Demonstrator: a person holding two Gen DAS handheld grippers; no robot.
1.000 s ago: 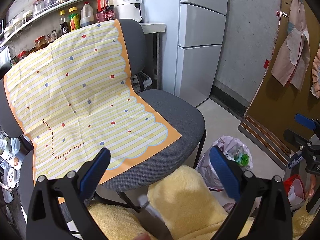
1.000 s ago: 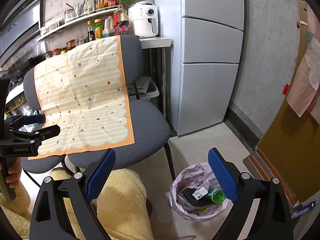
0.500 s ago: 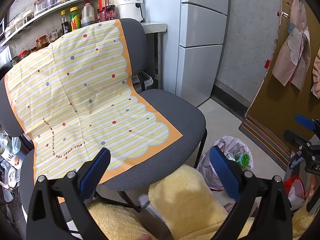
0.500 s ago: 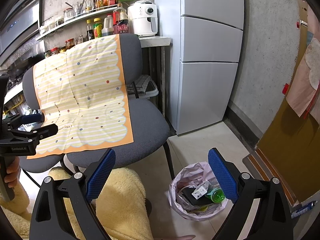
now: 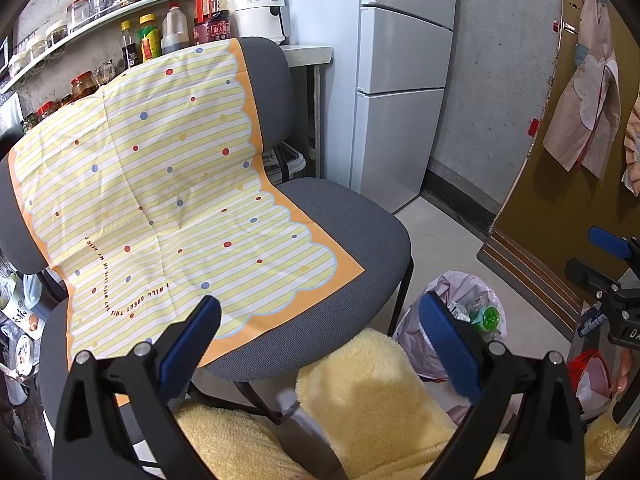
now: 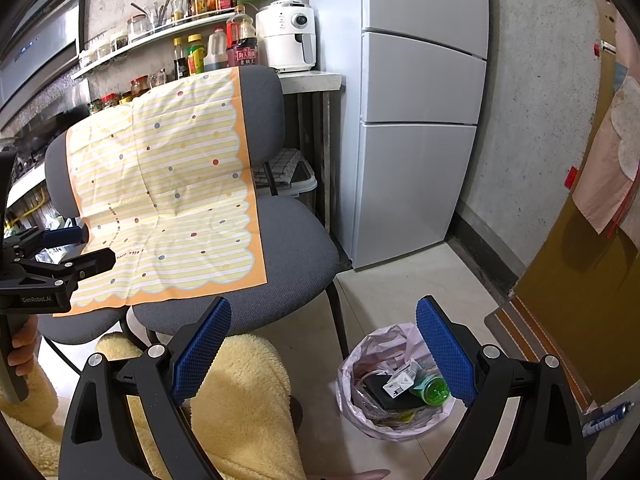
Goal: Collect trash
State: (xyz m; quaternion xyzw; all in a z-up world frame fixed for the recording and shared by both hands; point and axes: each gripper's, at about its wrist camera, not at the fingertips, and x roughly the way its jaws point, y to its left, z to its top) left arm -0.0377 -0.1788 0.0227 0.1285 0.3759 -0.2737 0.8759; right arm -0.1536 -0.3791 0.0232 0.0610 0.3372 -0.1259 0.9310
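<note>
A pink trash bag stands open on the floor beside the grey chair. Inside lie a green bottle, a white carton and a black item. My right gripper hovers above and in front of the bag, open and holding nothing. My left gripper is open too, over the chair's front edge. In the left wrist view the trash bag and green bottle show past its right finger. Each gripper shows in the other's view: the right gripper and the left gripper.
The grey chair carries a yellow striped cloth over back and seat. A second grey chair stands at its left. A person's yellow fleece legs fill the foreground. A white fridge and a brown door stand to the right, with tiled floor between.
</note>
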